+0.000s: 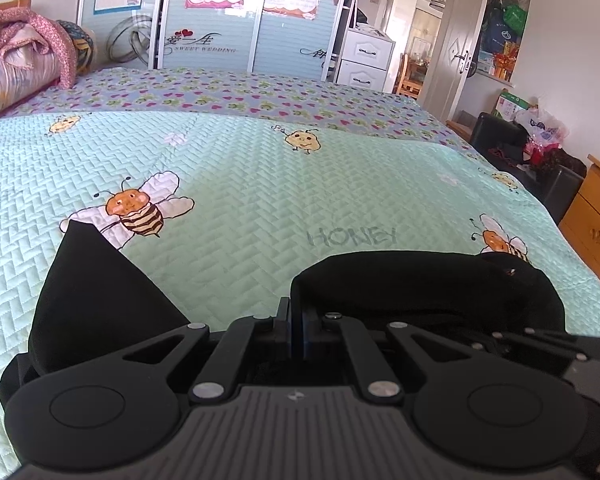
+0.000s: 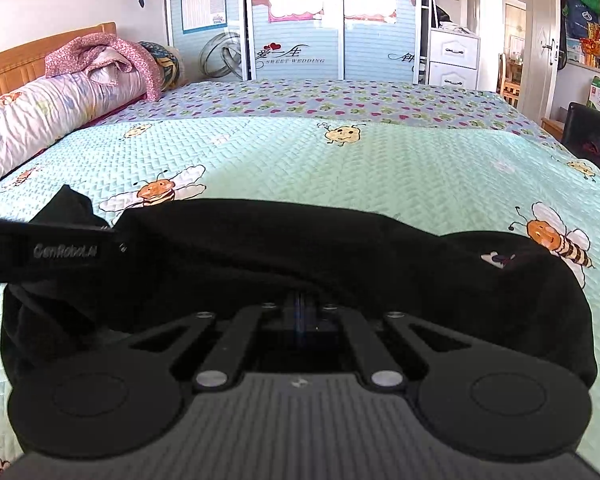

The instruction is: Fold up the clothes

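A black garment [image 1: 420, 288] lies bunched on the near part of the bed. One flap [image 1: 100, 280] of it stands up in a point at the left. My left gripper [image 1: 296, 320] is shut, its blue pads pinching the garment's edge where the cloth rolls over to the right. In the right wrist view the garment [image 2: 300, 248] stretches across the frame as a long dark roll. My right gripper [image 2: 300, 308] is shut with its tips hidden under the cloth's near edge. The left gripper's body [image 2: 40, 248] reaches in from the left, and the right gripper's linkage [image 1: 560, 344] shows at the lower right.
The bed carries a mint quilted cover with bees [image 1: 260, 184] and a heart-patterned sheet [image 1: 260, 96] behind it. Rolled bedding [image 2: 52, 112] lies along the wooden headboard at left. Wardrobe doors [image 2: 300, 20] stand beyond the bed. A wooden drawer unit [image 1: 596, 220] and bags sit at right.
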The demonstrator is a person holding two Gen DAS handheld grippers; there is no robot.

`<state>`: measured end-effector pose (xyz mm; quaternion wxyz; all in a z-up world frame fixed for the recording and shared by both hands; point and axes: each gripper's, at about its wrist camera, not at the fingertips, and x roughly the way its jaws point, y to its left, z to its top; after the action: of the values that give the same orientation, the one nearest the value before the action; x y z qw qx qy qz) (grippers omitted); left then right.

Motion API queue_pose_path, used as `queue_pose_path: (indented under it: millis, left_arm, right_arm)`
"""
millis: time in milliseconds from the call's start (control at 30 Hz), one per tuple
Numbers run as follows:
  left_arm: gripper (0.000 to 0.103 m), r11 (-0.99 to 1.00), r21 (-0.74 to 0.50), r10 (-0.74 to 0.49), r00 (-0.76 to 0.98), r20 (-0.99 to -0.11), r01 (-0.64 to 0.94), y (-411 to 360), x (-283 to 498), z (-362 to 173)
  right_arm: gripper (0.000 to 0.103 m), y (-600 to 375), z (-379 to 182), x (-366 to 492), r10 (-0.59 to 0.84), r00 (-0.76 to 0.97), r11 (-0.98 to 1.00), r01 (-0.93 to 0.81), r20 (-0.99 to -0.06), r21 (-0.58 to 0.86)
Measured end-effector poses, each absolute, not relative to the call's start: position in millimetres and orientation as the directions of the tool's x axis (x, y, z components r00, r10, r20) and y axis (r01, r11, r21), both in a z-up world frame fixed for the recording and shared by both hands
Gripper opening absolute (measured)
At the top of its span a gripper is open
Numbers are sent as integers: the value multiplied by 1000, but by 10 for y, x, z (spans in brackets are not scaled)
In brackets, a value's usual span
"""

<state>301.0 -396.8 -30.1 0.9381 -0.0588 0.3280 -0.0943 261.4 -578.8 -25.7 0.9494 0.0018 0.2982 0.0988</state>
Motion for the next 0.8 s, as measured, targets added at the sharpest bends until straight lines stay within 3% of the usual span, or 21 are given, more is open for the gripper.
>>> queue_pose_path:
  millis: [67, 100, 133, 167, 200, 233, 400, 467, 567, 600, 800]
  left_arm:
    - [4, 976, -170, -213, 767, -606, 137, -3947, 3006, -296]
    - [4, 976, -167, -211, 768, -604, 137, -3944, 3003, -291]
    - [4, 977, -164, -209, 770, -603, 136, -3941, 3001, -285]
    - [4, 978, -160, -205, 770, -604, 135, -3946, 2998, -286]
    - [5, 979, -156, -201, 768, -608, 133, -3952, 3001, -287]
    - [7, 981, -147, -192, 764, -616, 128, -3958, 3005, -291]
    - [8, 986, -115, -165, 745, -646, 119, -4007, 2976, -354]
    - [8, 988, -106, -157, 744, -650, 116, -4023, 2954, -361]
    - [8, 989, -99, -147, 745, -650, 109, -4033, 2929, -348]
    - [7, 990, -98, -144, 746, -650, 106, -4033, 2928, -341]
    - [7, 992, -85, -124, 758, -640, 91, -4051, 2919, -279]
  right_arm:
    - [4, -5808, -243, 2550, 187, 805, 982, -175, -564, 76]
    - [12, -5816, -236, 2533, 185, 806, 982, -167, -563, 84]
    - [36, -5810, -230, 2555, 182, 801, 983, -160, -571, 90]
    - [53, -5786, -226, 2601, 183, 787, 983, -159, -589, 92]
    - [78, -5764, -233, 2652, 178, 775, 984, -155, -606, 91]
    - [82, -5743, -255, 2710, 164, 768, 986, -145, -619, 82]
    - [82, -5634, -439, 2974, 116, 728, 992, -118, -675, 43]
    - [72, -5602, -502, 3031, 113, 716, 991, -127, -688, 32]
    - [37, -5659, -467, 3006, 131, 737, 990, -138, -664, 42]
    - [15, -5693, -437, 2994, 143, 745, 988, -141, -651, 56]
    - [2, -5795, -255, 2923, 204, 788, 979, -175, -580, 106]
